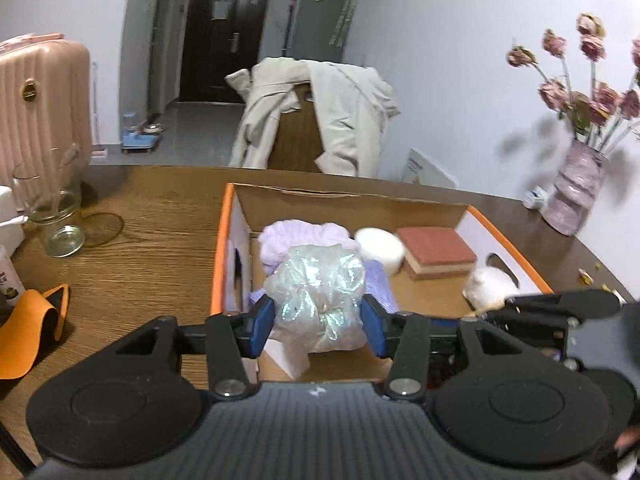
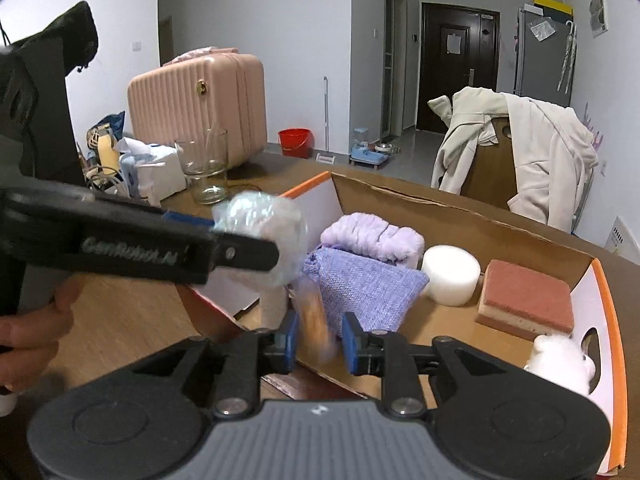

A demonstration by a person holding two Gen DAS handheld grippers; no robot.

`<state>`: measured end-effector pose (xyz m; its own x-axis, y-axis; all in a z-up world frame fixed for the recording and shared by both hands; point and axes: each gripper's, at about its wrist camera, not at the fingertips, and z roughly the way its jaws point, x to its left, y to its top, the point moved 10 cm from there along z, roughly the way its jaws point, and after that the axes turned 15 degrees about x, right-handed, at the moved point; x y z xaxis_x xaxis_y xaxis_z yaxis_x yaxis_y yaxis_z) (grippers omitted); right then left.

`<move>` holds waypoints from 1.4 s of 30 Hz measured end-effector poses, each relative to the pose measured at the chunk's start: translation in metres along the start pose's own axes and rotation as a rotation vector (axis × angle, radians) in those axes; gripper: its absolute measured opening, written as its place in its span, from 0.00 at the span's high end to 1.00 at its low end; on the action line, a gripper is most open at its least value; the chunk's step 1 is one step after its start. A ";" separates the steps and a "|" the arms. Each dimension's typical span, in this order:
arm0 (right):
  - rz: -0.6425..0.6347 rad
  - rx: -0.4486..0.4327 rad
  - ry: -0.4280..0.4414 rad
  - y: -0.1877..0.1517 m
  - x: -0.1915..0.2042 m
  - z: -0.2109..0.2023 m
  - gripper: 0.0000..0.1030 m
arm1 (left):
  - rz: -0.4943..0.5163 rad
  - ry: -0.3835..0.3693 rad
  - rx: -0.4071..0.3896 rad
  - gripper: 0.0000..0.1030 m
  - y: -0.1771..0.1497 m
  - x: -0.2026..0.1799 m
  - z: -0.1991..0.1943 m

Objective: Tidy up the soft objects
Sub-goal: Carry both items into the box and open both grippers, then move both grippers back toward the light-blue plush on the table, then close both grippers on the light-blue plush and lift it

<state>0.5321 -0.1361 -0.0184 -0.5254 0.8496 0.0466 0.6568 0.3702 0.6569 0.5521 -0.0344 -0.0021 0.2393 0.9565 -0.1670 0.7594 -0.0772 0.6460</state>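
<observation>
Our left gripper (image 1: 319,322) clamps the shiny bag (image 1: 318,292) above the box (image 1: 222,240), near its left wall. Our right gripper (image 2: 319,344), jaws apart, brackets a blurred orange thing (image 2: 316,320) at the box's near edge.

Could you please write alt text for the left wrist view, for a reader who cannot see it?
The left gripper clamps a crinkly iridescent plastic bundle over an orange-edged cardboard box on a wooden table. Inside lie a lilac cloth, a white round sponge and a red-topped sponge block.
</observation>
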 end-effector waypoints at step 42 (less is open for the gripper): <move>0.254 -0.169 -0.137 -0.211 0.024 -0.188 0.38 | 0.055 0.136 -0.152 0.21 -0.183 -0.080 -0.173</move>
<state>0.2789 -0.2643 -0.0141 -0.2711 0.9536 0.1310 0.6529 0.0821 0.7530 0.2894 -0.0482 0.0224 0.1865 0.9819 -0.0331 0.6452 -0.0970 0.7578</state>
